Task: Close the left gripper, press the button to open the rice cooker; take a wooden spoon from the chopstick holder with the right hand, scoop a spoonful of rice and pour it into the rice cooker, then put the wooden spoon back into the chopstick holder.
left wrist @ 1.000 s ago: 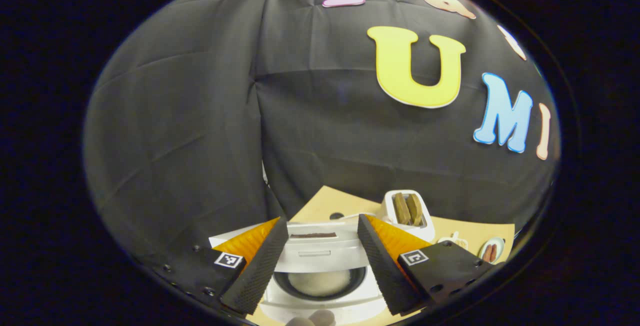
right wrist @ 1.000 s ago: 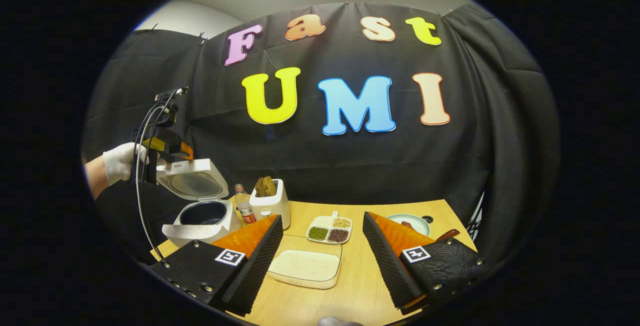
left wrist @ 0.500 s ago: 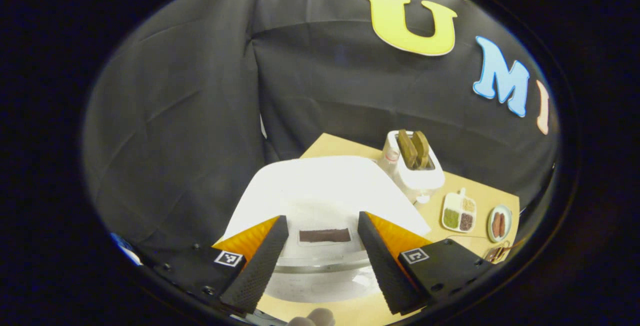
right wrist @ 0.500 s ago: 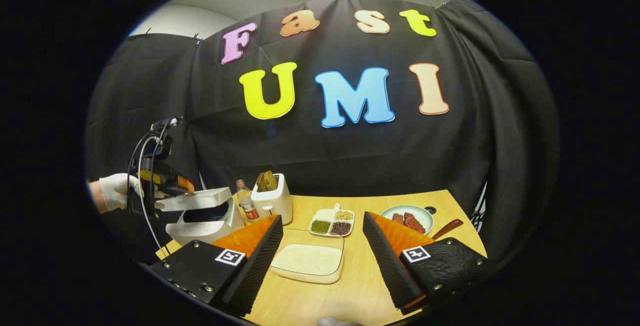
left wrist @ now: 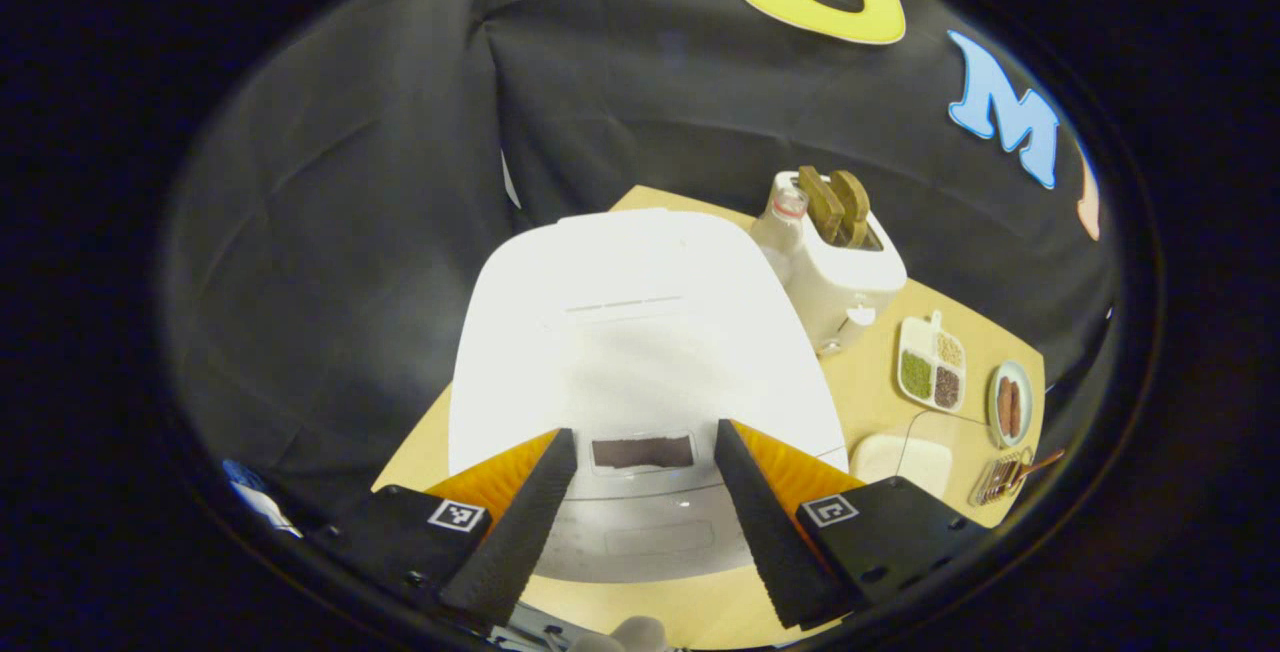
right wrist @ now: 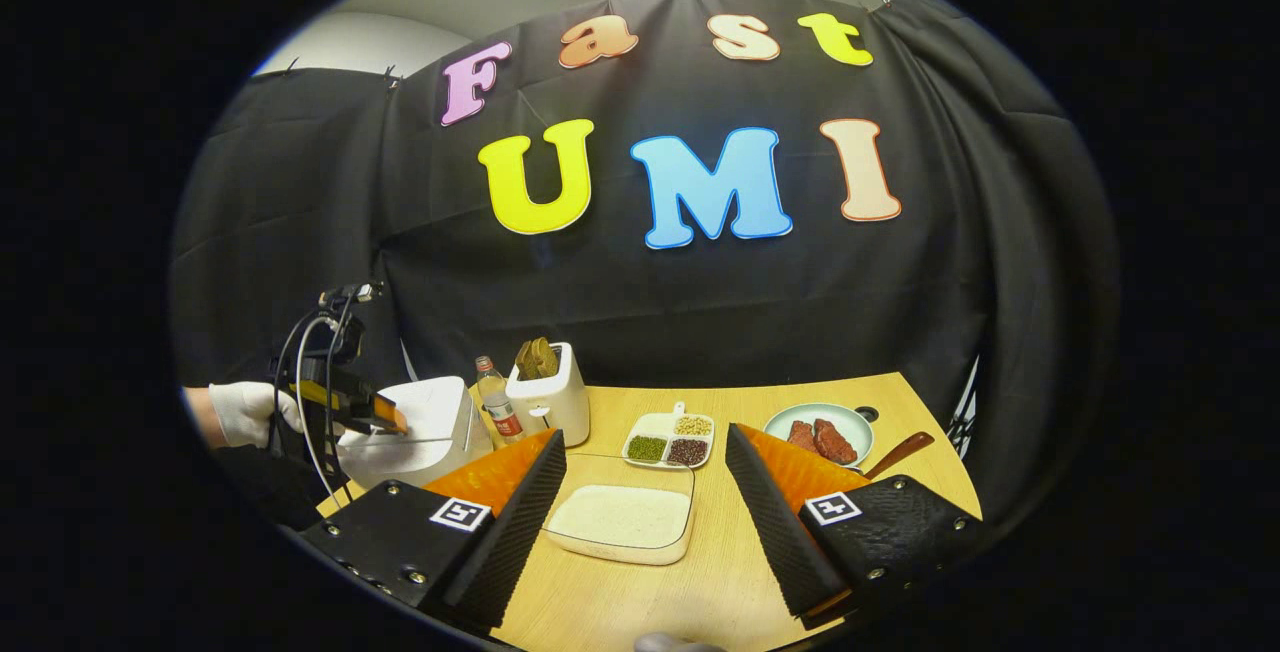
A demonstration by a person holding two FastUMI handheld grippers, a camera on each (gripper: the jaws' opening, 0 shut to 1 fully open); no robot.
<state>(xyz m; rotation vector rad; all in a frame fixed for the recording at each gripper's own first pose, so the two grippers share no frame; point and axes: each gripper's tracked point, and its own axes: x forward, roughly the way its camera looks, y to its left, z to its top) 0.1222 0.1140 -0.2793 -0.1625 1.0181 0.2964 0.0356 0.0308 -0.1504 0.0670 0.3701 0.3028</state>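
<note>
Two grippers are being held with jaws spread, nothing gripped. Left gripper (left wrist: 645,492) is being kept over the cooker (left wrist: 640,332), lid down, at the table's (right wrist: 740,572) left end. Right gripper (right wrist: 645,512) is being held above the rice tray (right wrist: 620,522); spoon (right wrist: 900,452) lies far right.

Wooden table (right wrist: 730,572) bearing rice cooker (right wrist: 425,427), toaster (right wrist: 550,402), bottle (right wrist: 492,402), perhaps rice tray (right wrist: 620,524).

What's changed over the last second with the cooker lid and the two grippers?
The rice cooker lid, standing open a second ago, has been swung down shut, with the left gripper following it down and now at the lid's front edge, fingers apart. The right gripper stayed open, holding nothing, above the rice tray. The toaster and the dishes kept their places.
</note>
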